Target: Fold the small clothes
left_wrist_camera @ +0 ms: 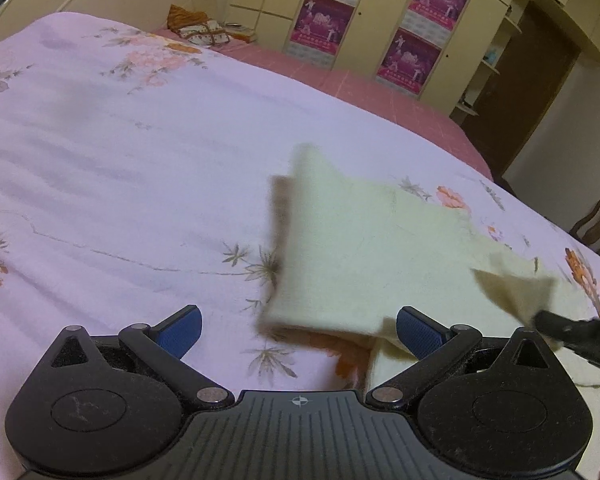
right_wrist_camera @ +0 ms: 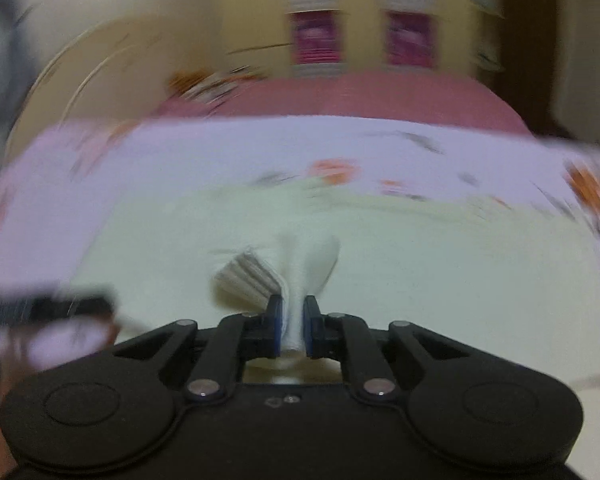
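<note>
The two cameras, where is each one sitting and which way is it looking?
Left wrist view: sits on the left gripper, looking down across the flowered bedsheet toward the cupboards; its open blue-padded fingers show, holding nothing.
Right wrist view: sits on the right gripper, blurred, looking over the bed; its fingers pinch a fold of the cream cloth.
Both share the cream cloth, bedsheet, pink posters and cupboards.

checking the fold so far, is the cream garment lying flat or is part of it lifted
Partly lifted. The right gripper is shut on a bunched fold of the cream garment, and one flap hangs, blurred, above the floral bedsheet.
</note>
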